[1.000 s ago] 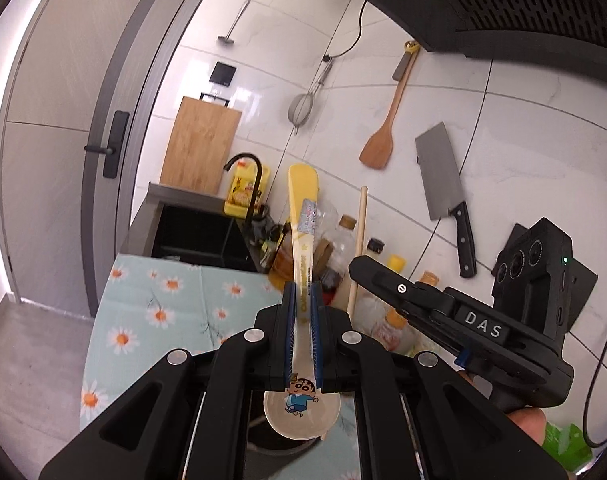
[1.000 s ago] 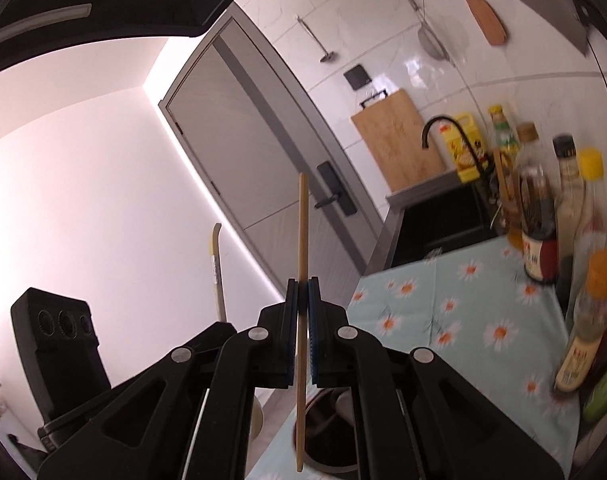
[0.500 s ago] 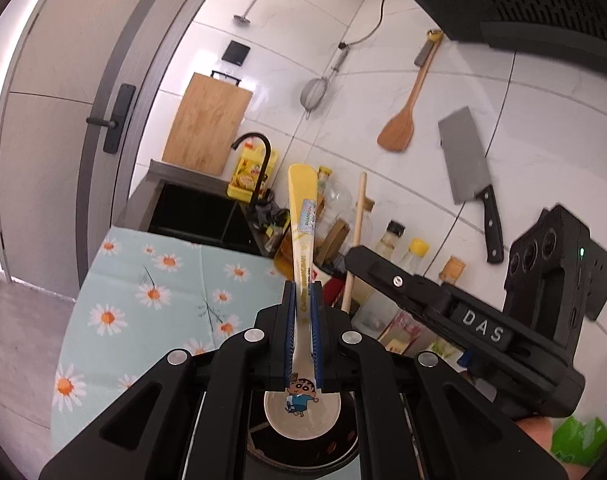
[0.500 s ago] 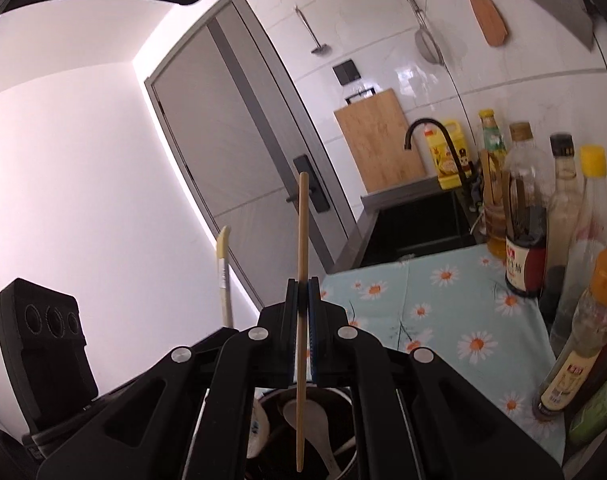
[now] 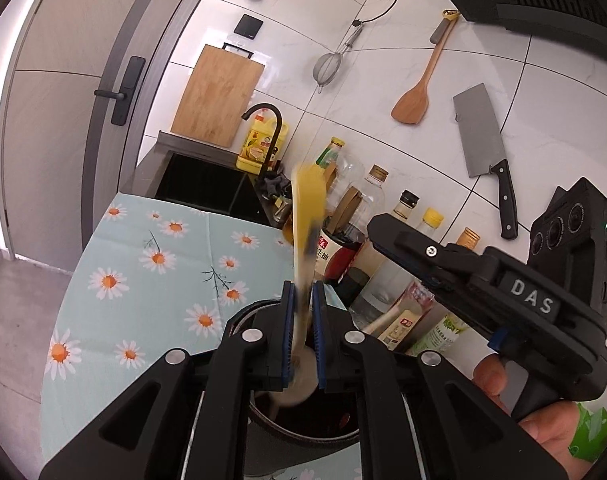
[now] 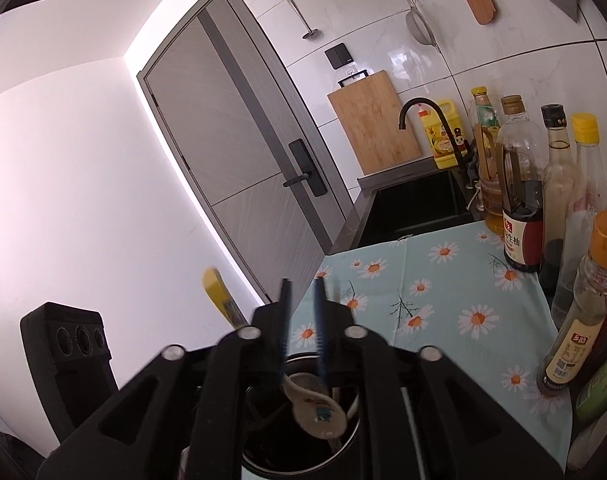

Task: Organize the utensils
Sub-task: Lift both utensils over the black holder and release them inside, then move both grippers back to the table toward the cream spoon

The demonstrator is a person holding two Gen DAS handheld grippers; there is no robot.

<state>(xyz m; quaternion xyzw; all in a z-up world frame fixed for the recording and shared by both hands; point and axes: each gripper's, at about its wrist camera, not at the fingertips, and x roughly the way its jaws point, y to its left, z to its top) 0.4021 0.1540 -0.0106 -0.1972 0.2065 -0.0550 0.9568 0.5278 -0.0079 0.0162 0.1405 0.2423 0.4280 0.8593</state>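
Spoon (image 5: 305,240), light, stiff and slippery, is blurred between parted left gripper (image 5: 303,336) pads over pot (image 5: 259,420); right gripper (image 6: 303,328) is held empty, parted.

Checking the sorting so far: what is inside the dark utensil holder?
In the utensil holder lies a white cartoon-print spoon with pale handles beside it. The gripper bodies and the dark interior hide the rest.
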